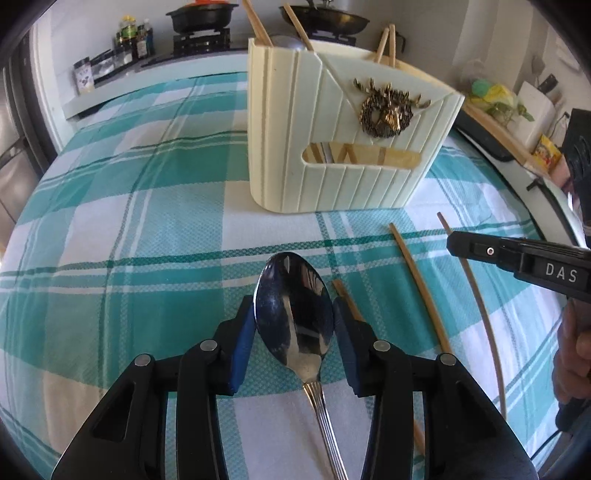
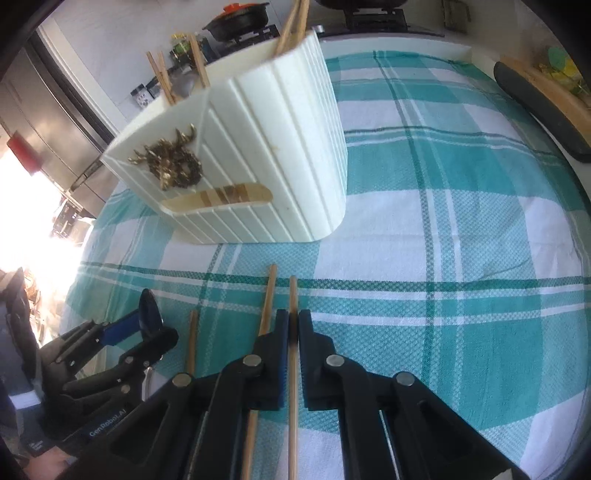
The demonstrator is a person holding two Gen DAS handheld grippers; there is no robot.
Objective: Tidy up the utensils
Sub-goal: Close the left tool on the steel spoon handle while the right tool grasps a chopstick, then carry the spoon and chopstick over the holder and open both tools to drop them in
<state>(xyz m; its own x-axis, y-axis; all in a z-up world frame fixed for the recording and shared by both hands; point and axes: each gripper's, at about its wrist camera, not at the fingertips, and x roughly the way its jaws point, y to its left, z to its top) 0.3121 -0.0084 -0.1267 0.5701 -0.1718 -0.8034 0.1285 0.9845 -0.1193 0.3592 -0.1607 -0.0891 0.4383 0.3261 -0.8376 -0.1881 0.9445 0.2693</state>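
Note:
A steel spoon (image 1: pixel 295 332) lies bowl-forward on the teal checked cloth (image 1: pixel 129 229). My left gripper (image 1: pixel 293 310) is shut on it, with a blue pad against each edge of the bowl. The cream utensil holder (image 1: pixel 332 147) stands upright behind it and holds several chopsticks (image 1: pixel 258 26). In the right wrist view my right gripper (image 2: pixel 293 315) is shut on one wooden chopstick (image 2: pixel 293 291), which lies on the cloth in line with the fingers. Left of it lie a second chopstick (image 2: pixel 269 295) and a third chopstick (image 2: pixel 192 339). The holder (image 2: pixel 258 147) stands ahead, to the left.
A stove with a black pot (image 1: pixel 201 16) and a wok (image 1: pixel 325 20) sits behind the table, with bottles (image 1: pixel 133 38) to its left. A wooden board (image 1: pixel 495 129) and bags line the right edge. The left gripper (image 2: pixel 142 334) shows at the lower left of the right wrist view.

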